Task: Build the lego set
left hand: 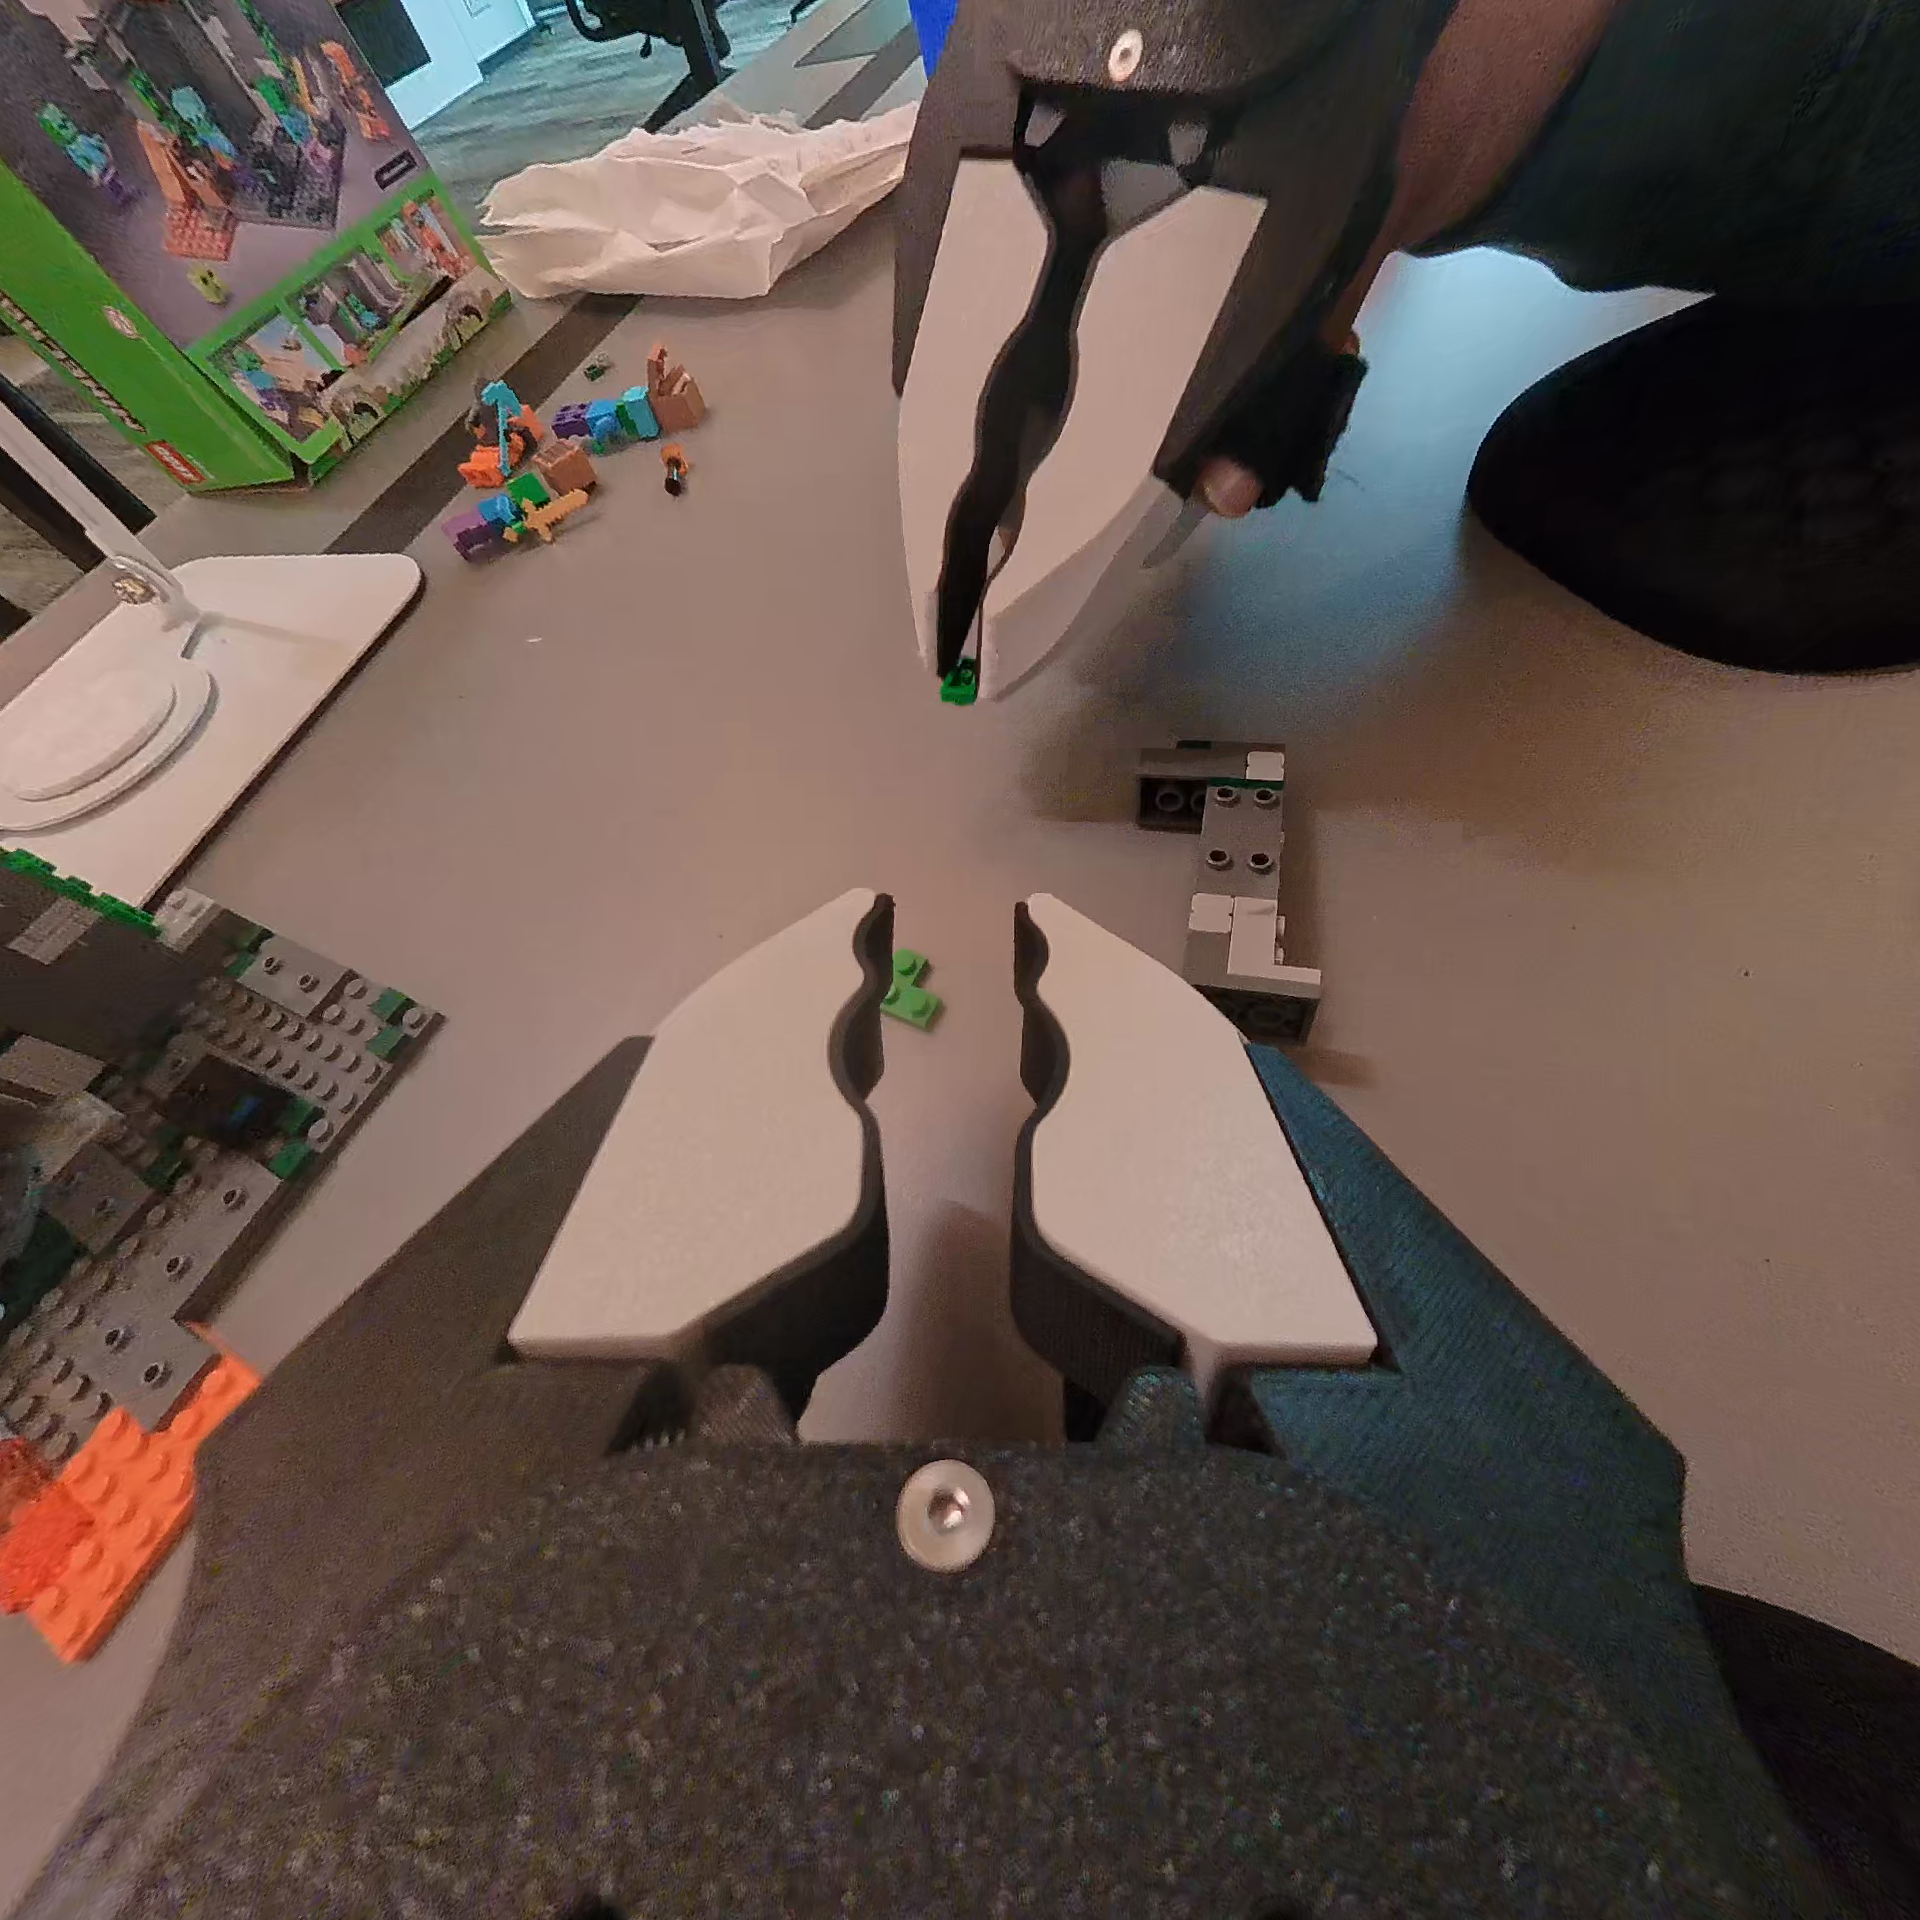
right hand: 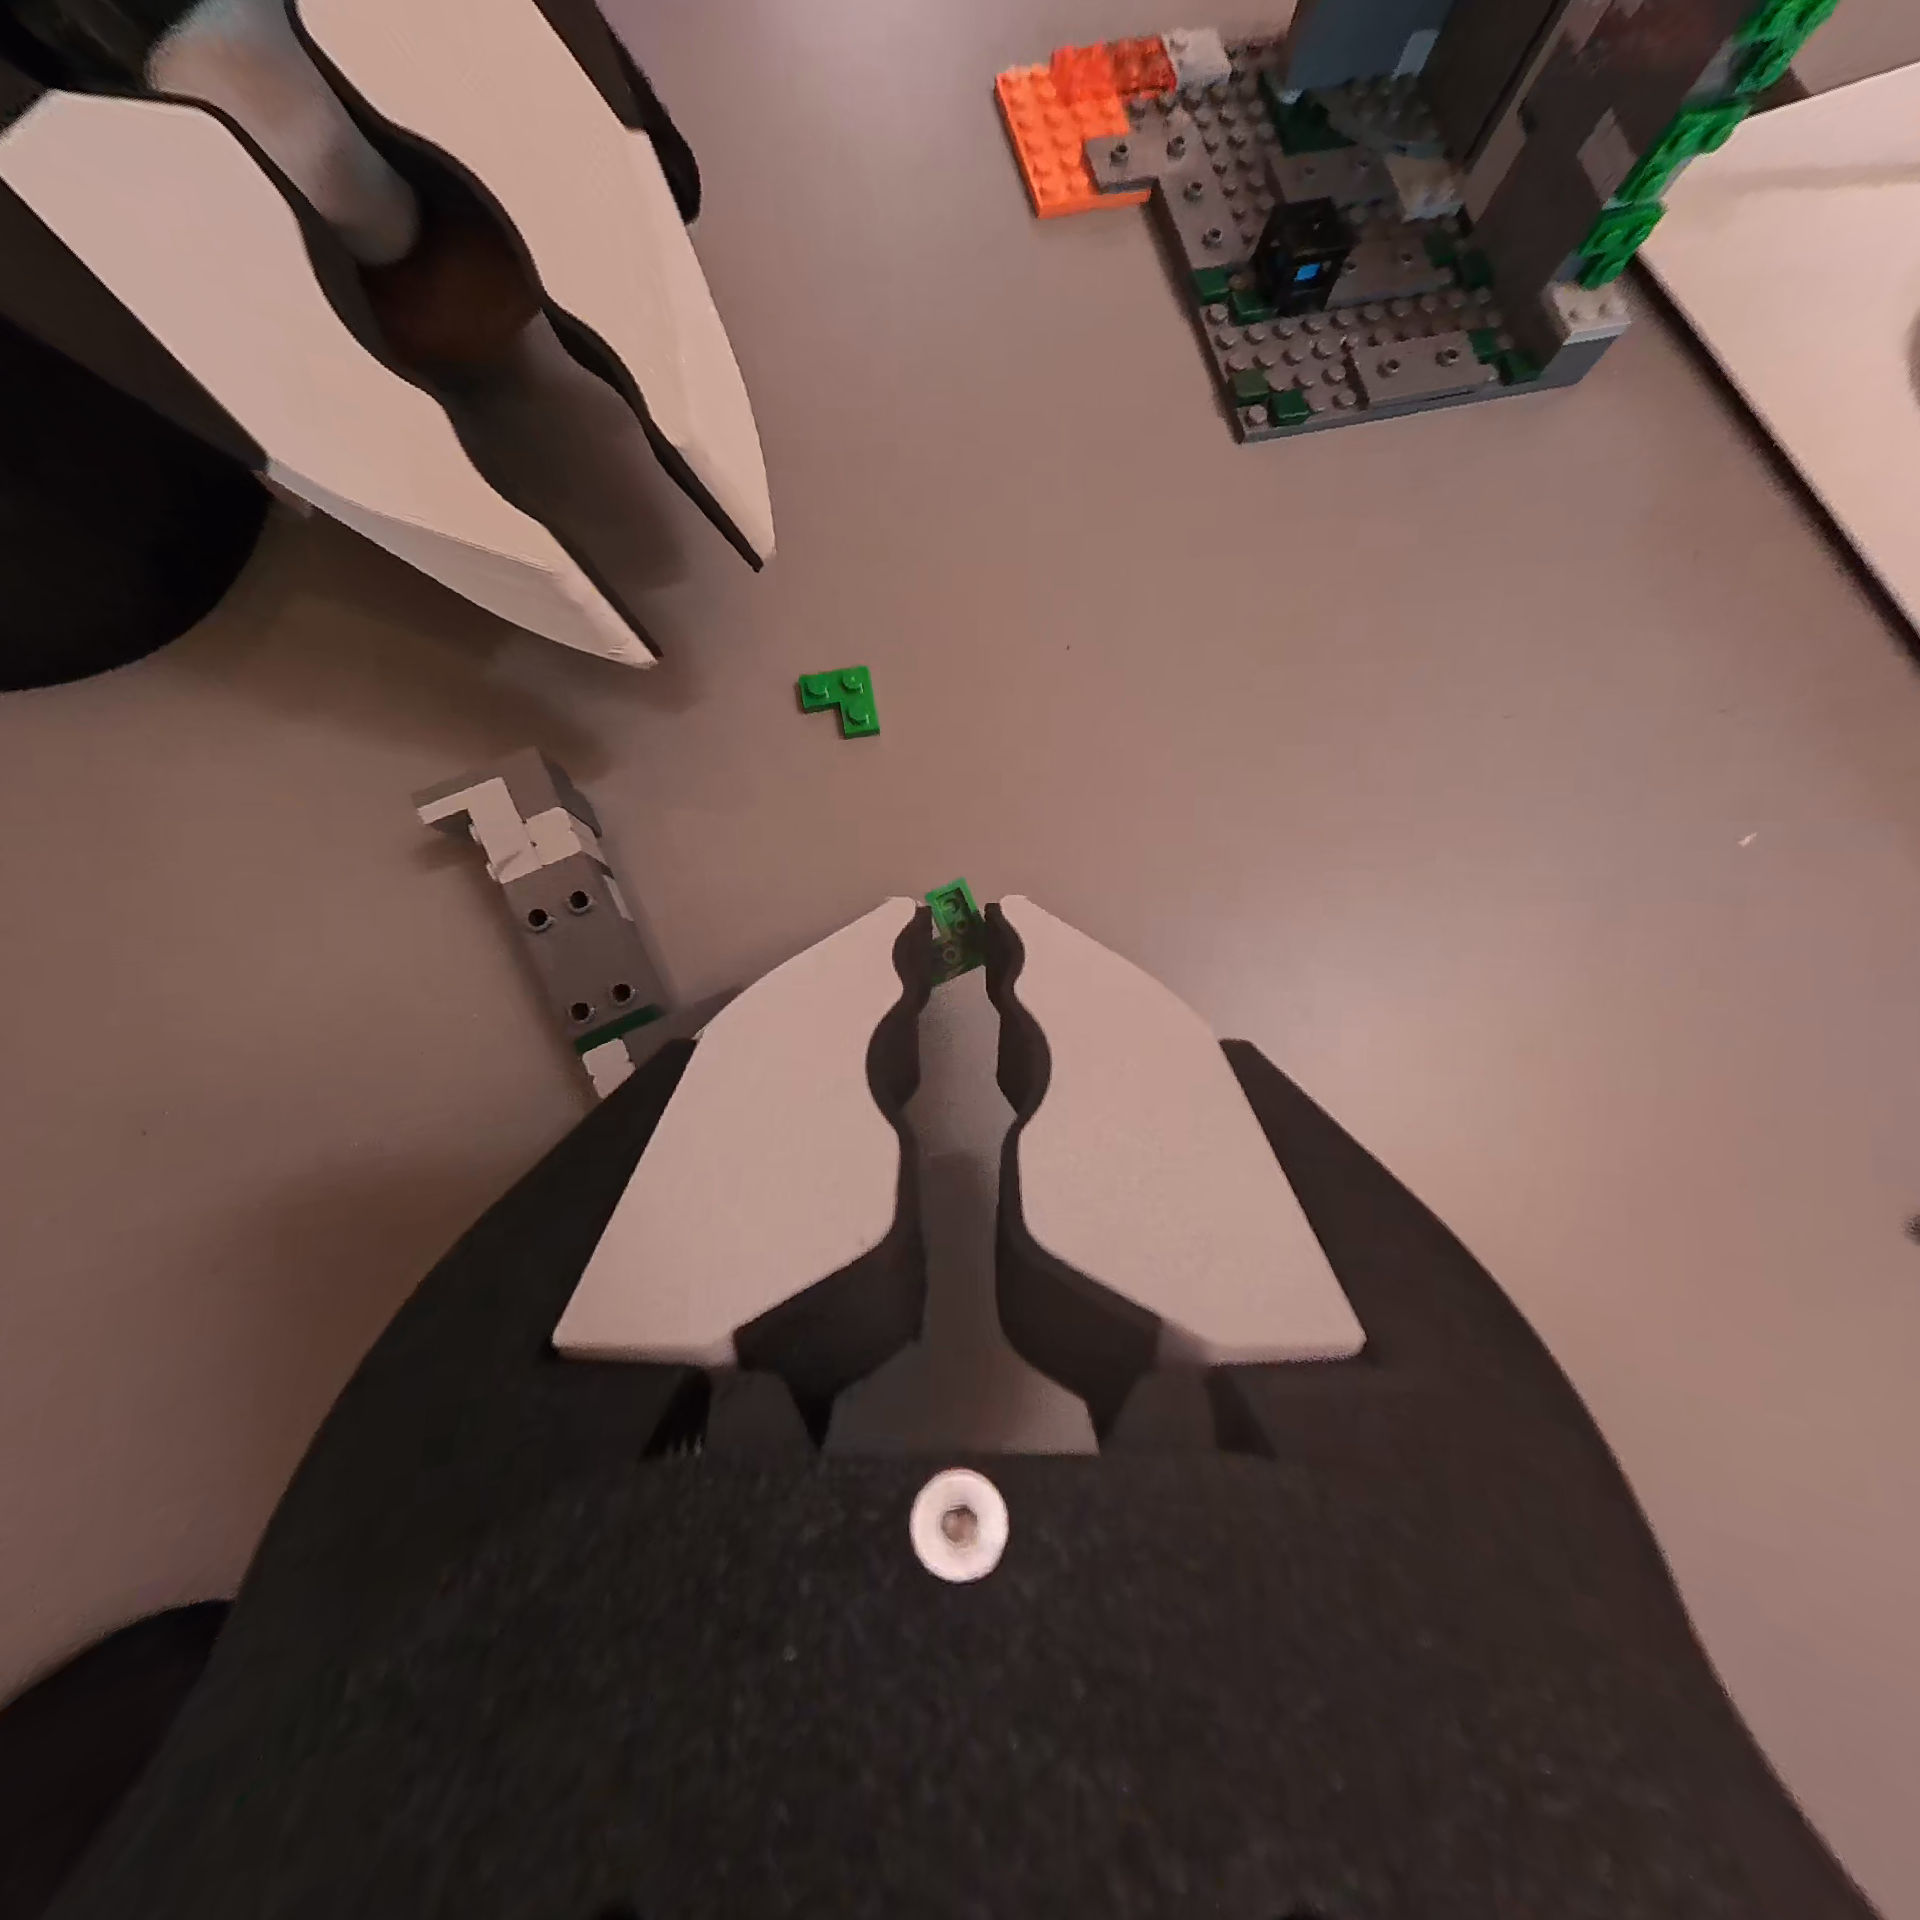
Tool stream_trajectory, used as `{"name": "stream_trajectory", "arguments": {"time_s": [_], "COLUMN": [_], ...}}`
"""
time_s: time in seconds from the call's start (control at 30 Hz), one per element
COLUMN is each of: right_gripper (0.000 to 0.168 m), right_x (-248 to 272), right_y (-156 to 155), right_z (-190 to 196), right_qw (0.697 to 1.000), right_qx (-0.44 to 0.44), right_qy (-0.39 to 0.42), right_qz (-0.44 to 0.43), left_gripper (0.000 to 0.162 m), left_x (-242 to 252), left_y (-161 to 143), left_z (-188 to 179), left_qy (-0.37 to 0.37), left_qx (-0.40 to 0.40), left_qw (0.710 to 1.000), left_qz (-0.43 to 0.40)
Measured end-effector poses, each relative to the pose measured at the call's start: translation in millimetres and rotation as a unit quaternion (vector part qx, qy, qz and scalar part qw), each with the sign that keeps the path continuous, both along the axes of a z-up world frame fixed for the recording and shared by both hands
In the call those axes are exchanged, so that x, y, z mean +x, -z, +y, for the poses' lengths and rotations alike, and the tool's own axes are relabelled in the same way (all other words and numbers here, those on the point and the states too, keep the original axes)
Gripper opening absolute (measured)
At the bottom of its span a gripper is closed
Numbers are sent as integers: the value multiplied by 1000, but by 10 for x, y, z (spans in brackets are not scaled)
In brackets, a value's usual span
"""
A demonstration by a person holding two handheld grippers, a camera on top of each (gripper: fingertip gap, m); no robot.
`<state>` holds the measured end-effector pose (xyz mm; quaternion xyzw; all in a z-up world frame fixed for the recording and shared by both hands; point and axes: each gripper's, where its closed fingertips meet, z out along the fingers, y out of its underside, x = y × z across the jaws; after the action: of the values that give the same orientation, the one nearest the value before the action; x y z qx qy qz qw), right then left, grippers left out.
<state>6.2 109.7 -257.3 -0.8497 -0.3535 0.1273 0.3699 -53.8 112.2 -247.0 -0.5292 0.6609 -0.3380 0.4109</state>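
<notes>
Soft indoor light, fisheye-warped edges

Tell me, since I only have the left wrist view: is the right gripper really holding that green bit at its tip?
Observer: Yes. In the right wrist view, the right gripper has its jaws shut on a small green plate, studs showing, pinched at the very tips.
Operator: And the green piece half hidden behind my left finger, what shape is it?
Observer: It is an L-shaped green plate with three studs, lying flat on the table, apart from the left gripper.
</notes>
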Motion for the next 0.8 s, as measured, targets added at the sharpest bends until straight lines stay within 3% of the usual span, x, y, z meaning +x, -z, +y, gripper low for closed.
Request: {"name": "stream_trajectory", "arguments": {"time_s": [0.2,0.47,0.8], "right_gripper": [9,9,9], "right_x": [-66,-388,-411], "right_y": [-126,-112,-114], "right_z": [-105,-357,-375], "right_qw": [1000,994,991], "right_qx": [11,3,-7], "right_qy": [-19,-112,-121], "right_qz": [16,12,51], "left_gripper": [21,21,21], "left_x": [1,15,26], "left_y": [8,-13,-117], "left_z": [-12,-89,-234], "left_qy": [3,21,55], "left_qx": [4,5,24], "left_qw": [1000,1000,998], "left_qz": [1,-5,-35]}}
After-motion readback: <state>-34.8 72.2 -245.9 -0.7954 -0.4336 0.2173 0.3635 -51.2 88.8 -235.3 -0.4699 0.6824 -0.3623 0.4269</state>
